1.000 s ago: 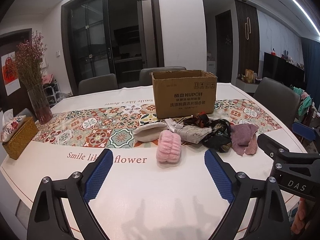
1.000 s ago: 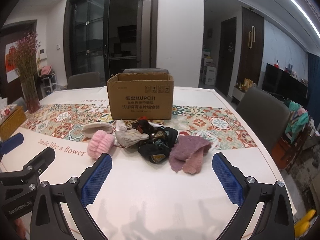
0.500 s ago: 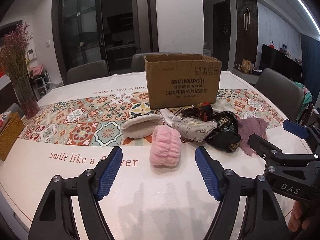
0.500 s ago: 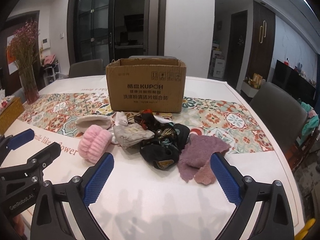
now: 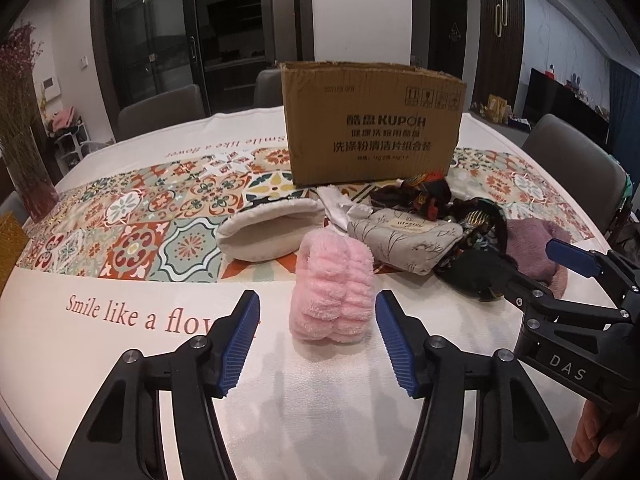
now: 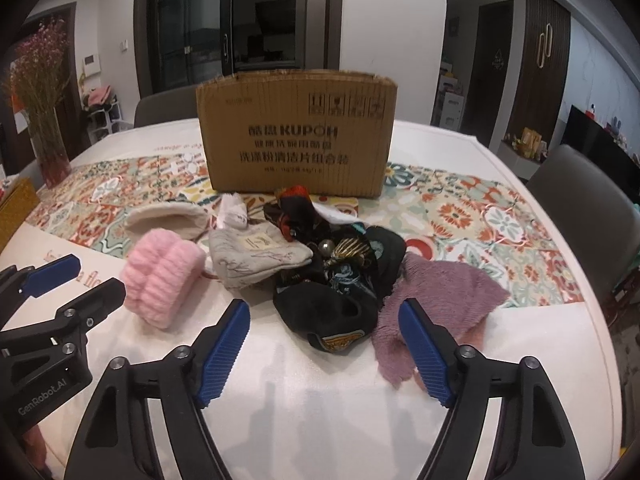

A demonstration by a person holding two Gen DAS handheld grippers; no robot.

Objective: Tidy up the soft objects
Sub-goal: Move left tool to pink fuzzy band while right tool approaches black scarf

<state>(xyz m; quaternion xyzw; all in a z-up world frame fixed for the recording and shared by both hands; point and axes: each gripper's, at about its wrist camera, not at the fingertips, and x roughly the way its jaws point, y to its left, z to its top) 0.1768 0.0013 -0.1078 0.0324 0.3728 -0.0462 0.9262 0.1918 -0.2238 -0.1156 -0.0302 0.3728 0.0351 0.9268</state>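
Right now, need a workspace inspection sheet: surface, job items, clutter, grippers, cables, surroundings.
Surface: table under white cloth with patterned tile runner.
Job's things: pink fluffy piece, cream pouch, grey printed pouch, black patterned bundle, mauve cloth, all before open cardboard box.
Clutter: flower vase, woven box at left edge.
Grippers: left gripper open astride the pink piece, jaws just closing; right gripper open by the black bundle, jaws just closing.
Cables: nothing seen.
Surroundings: grey chairs, dark glass doors.

A fluffy pink roll [image 5: 334,292] sits ahead of blue-padded black claws [image 5: 316,344], with cream [image 5: 272,232], grey floral [image 5: 408,240], black [image 6: 332,312] and mauve [image 6: 436,300] cloths, brown box [image 5: 372,128] and tile-patterned runner [image 5: 132,220] beyond.
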